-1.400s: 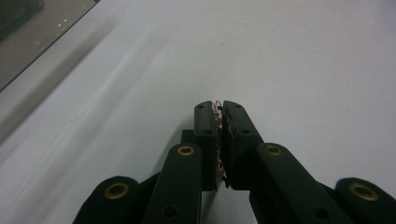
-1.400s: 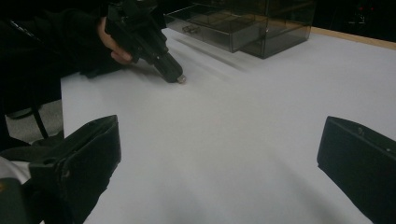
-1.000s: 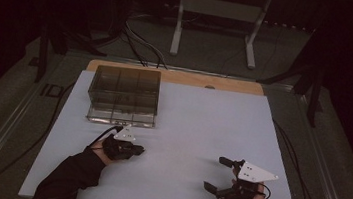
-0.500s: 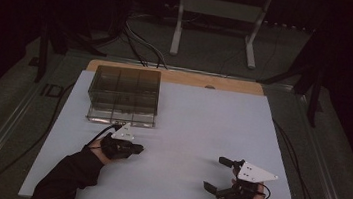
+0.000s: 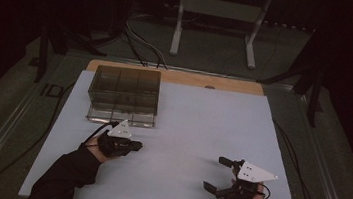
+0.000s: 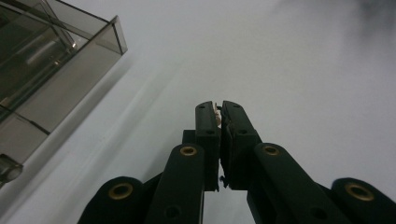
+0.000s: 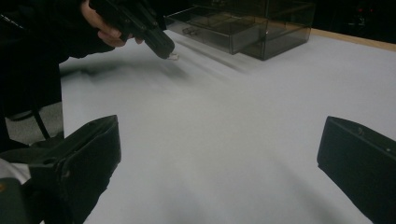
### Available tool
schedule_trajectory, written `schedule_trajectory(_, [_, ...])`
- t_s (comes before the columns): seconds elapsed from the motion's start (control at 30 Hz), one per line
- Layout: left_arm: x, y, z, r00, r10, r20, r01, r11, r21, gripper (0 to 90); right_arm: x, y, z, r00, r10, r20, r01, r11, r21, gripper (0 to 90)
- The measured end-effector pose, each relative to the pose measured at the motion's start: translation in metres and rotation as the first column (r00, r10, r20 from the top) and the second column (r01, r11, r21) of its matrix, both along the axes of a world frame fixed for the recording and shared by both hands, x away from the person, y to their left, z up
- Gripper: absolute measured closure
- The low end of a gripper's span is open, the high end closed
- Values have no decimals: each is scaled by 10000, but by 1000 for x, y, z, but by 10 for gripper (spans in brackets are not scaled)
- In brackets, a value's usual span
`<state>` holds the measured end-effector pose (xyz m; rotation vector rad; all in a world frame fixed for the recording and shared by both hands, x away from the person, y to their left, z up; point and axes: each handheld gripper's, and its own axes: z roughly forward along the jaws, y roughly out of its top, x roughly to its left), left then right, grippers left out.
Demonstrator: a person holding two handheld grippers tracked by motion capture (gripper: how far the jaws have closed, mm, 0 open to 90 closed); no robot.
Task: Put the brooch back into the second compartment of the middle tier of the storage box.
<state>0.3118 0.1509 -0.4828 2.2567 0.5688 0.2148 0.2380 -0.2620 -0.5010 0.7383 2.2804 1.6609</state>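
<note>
A: The room was dark, and a white bench [image 5: 186,131] stood lit in the middle, its wooden edge showing at twelve o'clock. Which step was this?

B: A carry, I'd judge. The left gripper [image 6: 219,108] was closed tight on a small pale bit [image 6: 217,111], which peeked out between its tips. In the right gripper view the same bit [image 7: 173,56] hung just above the bench.

A: And where was it headed?

B: Likely to the smoky box [image 5: 124,95] at about eleven o'clock on the bench, just beyond the left gripper [image 5: 135,145]. It looked like a clear drawer unit; one drawer [image 7: 210,30] seemed slightly out, though I couldn't be sure.

A: The next move, then?

B: It called for lifting the bit toward the box at the gripper's twelve o'clock and lining it up over an open compartment before letting go. The bit was tiny, so the hold had to be kept firm.

A: The right gripper [image 5: 221,175]?

B: It rested at five o'clock, spread wide with nothing between its jaws.

A: Any writing?

B: A few dark letters lay on the floor at nine o'clock, too blurred to read.
</note>
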Motion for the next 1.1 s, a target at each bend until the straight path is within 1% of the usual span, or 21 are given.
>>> schedule_trajectory(0.03, [0, 1, 1, 10000, 0, 8, 0, 10000, -73, 874, 0, 0, 0, 10000, 12, 10, -12, 10000, -32, 0])
schedule_trajectory(0.2, [1, 4, 7, 9999, 82, 98, -81, 9998, -159, 874, 0, 0, 0, 10000, 8, 6, -8, 10000, -26, 0])
schedule_trajectory(0.27, [1, 6, 9, 9998, 139, 110, -136, 9996, -260, 874, 1, 1, -1, 10000, 8, -52, -8, 10000, -31, 0])
schedule_trajectory(0.33, [2, 6, 11, 9997, 172, 159, -168, 9996, -228, 874, 0, 1, 0, 10000, 4, -10, -4, 10000, -19, 0])
schedule_trajectory(0.57, [4, 8, 17, 9994, 222, 270, -213, 9992, -342, 874, 0, 1, 0, 10000, 11, -5, -11, 10000, -8, 0])
schedule_trajectory(0.7, [6, 11, 21, 9987, 366, 343, -352, 9986, -406, 874, 0, 1, 0, 10000, 3, -5, -3, 10000, -22, 0])
schedule_trajectory(1.03, [9, 18, 33, 9961, 618, 633, -574, 9959, -692, 873, 1, 1, -1, 10000, 21, -75, -21, 10000, -46, 0])
schedule_trajectory(1.1, [10, 19, 36, 9956, 633, 697, -586, 9960, -678, 873, 1, 1, -1, 10000, -8, -36, 8, 10000, -5, 0])
